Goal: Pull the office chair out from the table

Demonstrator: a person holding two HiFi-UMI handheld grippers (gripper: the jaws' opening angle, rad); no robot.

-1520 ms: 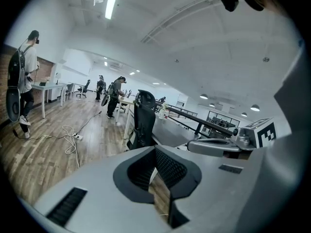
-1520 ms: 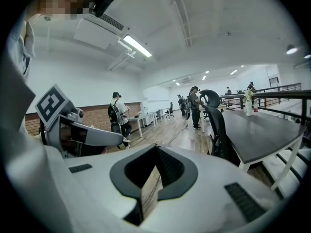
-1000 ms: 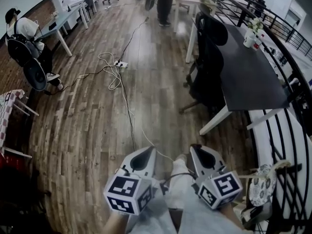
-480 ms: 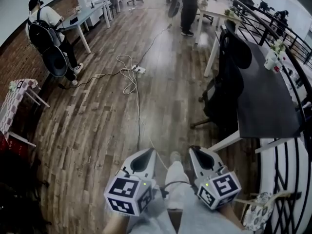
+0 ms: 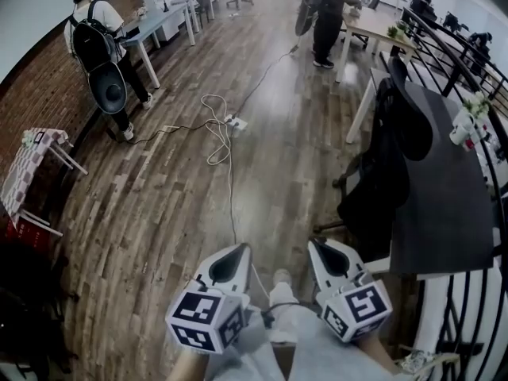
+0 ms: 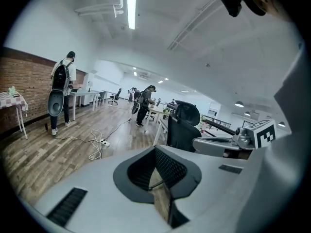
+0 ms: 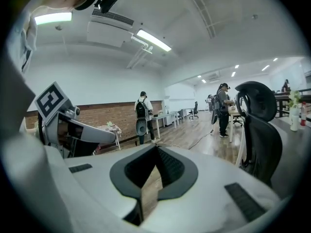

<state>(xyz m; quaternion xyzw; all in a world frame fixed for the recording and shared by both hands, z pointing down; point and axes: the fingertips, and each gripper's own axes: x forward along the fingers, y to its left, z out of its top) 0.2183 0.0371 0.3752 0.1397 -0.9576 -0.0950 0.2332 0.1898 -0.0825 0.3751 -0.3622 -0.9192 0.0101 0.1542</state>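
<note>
head view: the left tool (image 5: pixel 226 262) and right tool (image 5: pixel 329 256) are hanging side by side at 6 o'clock, both pinched shut and empty, probably because nothing needs gripping yet. the black mesh high-backed office chair (image 5: pixel 389 173) is sitting at 2 o'clock, tucked against the dark rectangular surface (image 5: pixel 452 213), well apart from both tools.

left gripper view: the jaws are meeting on nothing; the chair (image 6: pixel 183 125) is showing at 1 o'clock.

right gripper view: the jaws are likewise closed and empty, the chair (image 7: pixel 260 135) looming at 3 o'clock, so this tool seems nearer for the pull.

Overhead and both gripper views seemingly share chair (image 5: pixel 390 161).
</note>
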